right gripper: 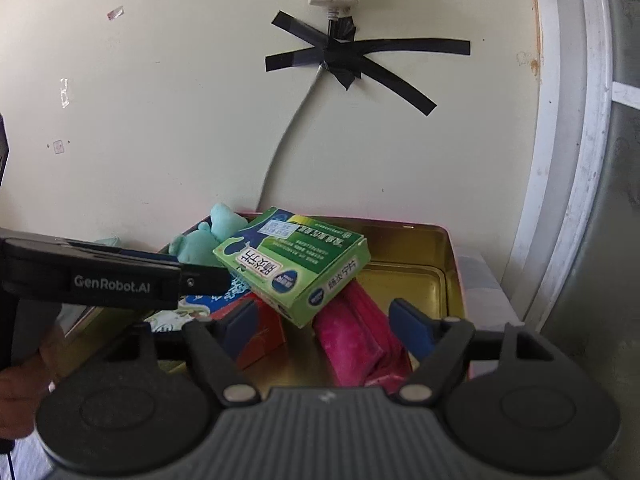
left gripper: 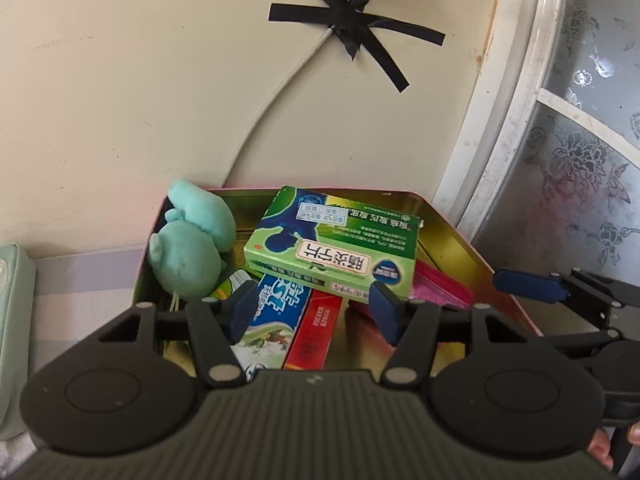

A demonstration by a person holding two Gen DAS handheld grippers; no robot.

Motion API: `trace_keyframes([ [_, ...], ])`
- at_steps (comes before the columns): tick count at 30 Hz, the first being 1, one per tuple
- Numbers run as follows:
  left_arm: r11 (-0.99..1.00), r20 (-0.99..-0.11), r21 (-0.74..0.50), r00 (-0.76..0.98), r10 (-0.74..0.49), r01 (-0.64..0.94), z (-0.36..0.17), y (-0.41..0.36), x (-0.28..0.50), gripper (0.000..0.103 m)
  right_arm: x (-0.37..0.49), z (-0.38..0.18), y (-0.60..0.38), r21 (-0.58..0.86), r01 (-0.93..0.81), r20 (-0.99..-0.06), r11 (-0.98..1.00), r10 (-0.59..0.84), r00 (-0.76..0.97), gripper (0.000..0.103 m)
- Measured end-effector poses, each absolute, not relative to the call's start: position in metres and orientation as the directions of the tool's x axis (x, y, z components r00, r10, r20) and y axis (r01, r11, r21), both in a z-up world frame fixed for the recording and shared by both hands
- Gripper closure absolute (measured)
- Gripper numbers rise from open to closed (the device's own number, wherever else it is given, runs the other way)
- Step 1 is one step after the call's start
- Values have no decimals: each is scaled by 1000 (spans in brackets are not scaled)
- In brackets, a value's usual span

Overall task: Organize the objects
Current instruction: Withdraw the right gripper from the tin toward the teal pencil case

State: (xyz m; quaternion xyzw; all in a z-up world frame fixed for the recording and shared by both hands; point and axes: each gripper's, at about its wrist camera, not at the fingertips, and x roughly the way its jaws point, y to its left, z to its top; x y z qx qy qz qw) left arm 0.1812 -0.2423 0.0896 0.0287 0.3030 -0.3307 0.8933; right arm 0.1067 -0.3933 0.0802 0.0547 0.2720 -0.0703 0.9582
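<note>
A gold-lined tin box (left gripper: 452, 248) (right gripper: 416, 264) with a pink rim stands against the wall. In it a green medicine box (left gripper: 332, 240) (right gripper: 296, 264) lies tilted on top of a red box (left gripper: 316, 328) (right gripper: 260, 336), a blue-and-white toothpaste box (left gripper: 272, 312) and a pink pouch (left gripper: 440, 286) (right gripper: 360, 340). A teal plush toy (left gripper: 192, 240) (right gripper: 208, 236) leans in the left corner. My left gripper (left gripper: 312, 308) is open and empty just before the green box. My right gripper (right gripper: 324, 320) is open and empty over the tin's front, to the right of the left one.
A wall with a white cable held by crossed black tape (left gripper: 352, 28) (right gripper: 340, 60) rises behind the tin. A frosted flowered window (left gripper: 580, 160) with a white frame is on the right. A pale green container (left gripper: 12, 320) stands at the far left.
</note>
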Motion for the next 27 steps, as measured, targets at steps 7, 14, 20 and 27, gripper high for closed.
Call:
trace_keyframes([
  [7, 791, -520, -39, 664, -538, 610, 97, -215, 124, 40, 51, 82, -356, 111, 146, -451, 983, -81, 889, 28],
  [14, 836, -499, 51, 739, -453, 547, 90, -184, 90, 38, -3, 74, -326, 242, 212, -326, 947, -126, 937, 28],
  [20, 864, -479, 57, 773, -415, 500, 81, -150, 74, 33, -39, 69, -305, 301, 254, -273, 919, -173, 946, 27],
  [27, 892, -490, 57, 791, -367, 449, 65, -118, 71, 33, -41, 65, -283, 306, 243, -300, 920, -149, 942, 27],
])
